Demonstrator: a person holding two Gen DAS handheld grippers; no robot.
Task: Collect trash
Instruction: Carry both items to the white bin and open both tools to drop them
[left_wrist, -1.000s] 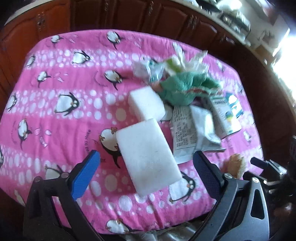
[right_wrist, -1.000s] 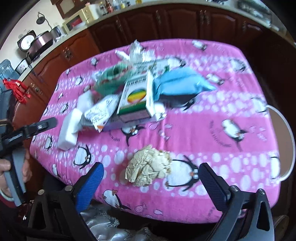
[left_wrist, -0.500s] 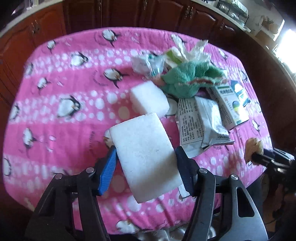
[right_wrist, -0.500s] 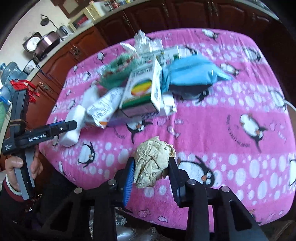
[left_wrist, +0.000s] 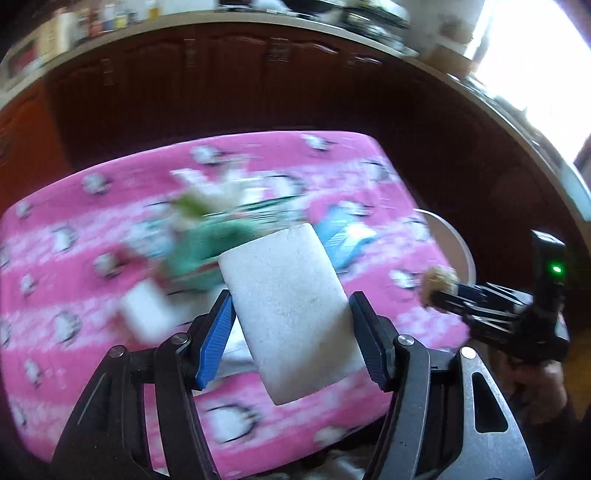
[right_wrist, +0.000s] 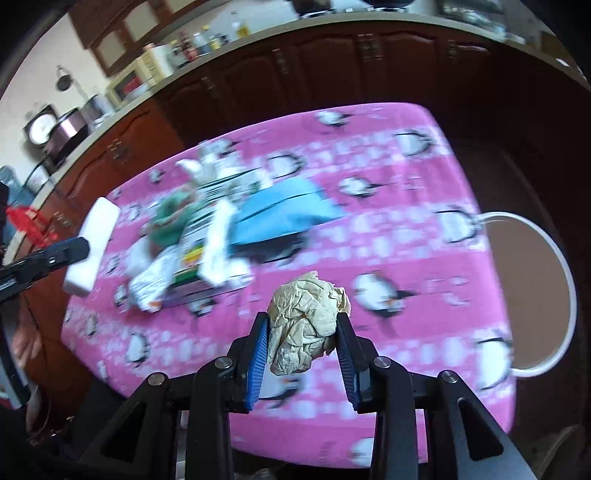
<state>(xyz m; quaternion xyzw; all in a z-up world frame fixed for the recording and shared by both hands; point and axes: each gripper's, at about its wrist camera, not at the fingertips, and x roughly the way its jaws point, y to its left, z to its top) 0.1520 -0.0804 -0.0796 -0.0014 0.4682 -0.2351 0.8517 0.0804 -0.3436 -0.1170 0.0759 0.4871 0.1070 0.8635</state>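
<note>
Left gripper (left_wrist: 291, 332) pinching a white rectangular foam block (left_wrist: 290, 310) above the pink penguin-print desk (left_wrist: 74, 369), right gripper (right_wrist: 301, 354) clamped on a crumpled beige paper ball (right_wrist: 308, 325) over the desk's near edge, blurred pile of wrappers (right_wrist: 207, 236) lying mid-desk.

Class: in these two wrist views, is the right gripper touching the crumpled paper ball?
Touching. The right wrist view shows the right gripper's two fingers pressed against opposite sides of the paper ball, held above the table.
</note>
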